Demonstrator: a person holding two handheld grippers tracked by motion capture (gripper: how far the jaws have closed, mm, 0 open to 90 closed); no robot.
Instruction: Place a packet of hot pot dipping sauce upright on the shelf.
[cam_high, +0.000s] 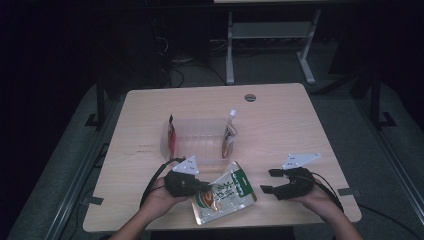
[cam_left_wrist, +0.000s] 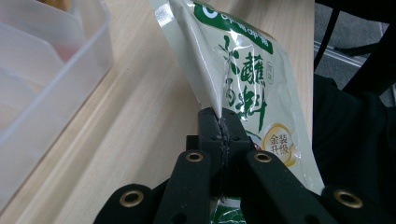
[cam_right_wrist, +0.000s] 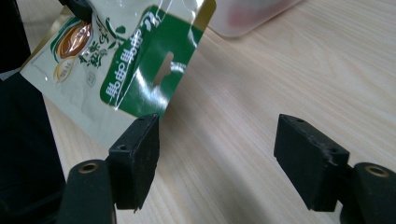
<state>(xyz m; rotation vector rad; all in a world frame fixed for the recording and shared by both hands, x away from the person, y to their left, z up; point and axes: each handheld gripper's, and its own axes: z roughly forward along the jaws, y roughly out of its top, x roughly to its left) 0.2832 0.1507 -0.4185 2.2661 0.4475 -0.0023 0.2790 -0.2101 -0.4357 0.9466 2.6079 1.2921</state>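
High view, left hand: the left gripper (cam_high: 202, 189) sits low near the desk's (cam_high: 280, 120) front edge, pointing right, the forearm entering from below.
Left gripper state: jaws pressed tight together on the edge of the pouch (cam_high: 224, 192); the left gripper view shows the seam pinched between the pads, with the pouch (cam_left_wrist: 238, 79) rising tilted away from them.
Right hand: the right gripper (cam_high: 267, 181) rests near the front right of the desk, pointing left toward the pouch, well apart from the left one.
Right gripper state: jaws spread wide with nothing between them; in the right gripper view (cam_right_wrist: 217, 154) bare wood lies between the pads, and the pouch's (cam_right_wrist: 135, 70) green end hangs just beyond one of them.
Open room: bare desk to the right and far side; the clear plastic bin (cam_high: 197, 137) stands just behind the pouch, holding two sachets upright at its ends.
Pouch look: pale cream, glossy, green header band with a hang slot, green printed characters, a round gold seal, a food picture at the lower end.
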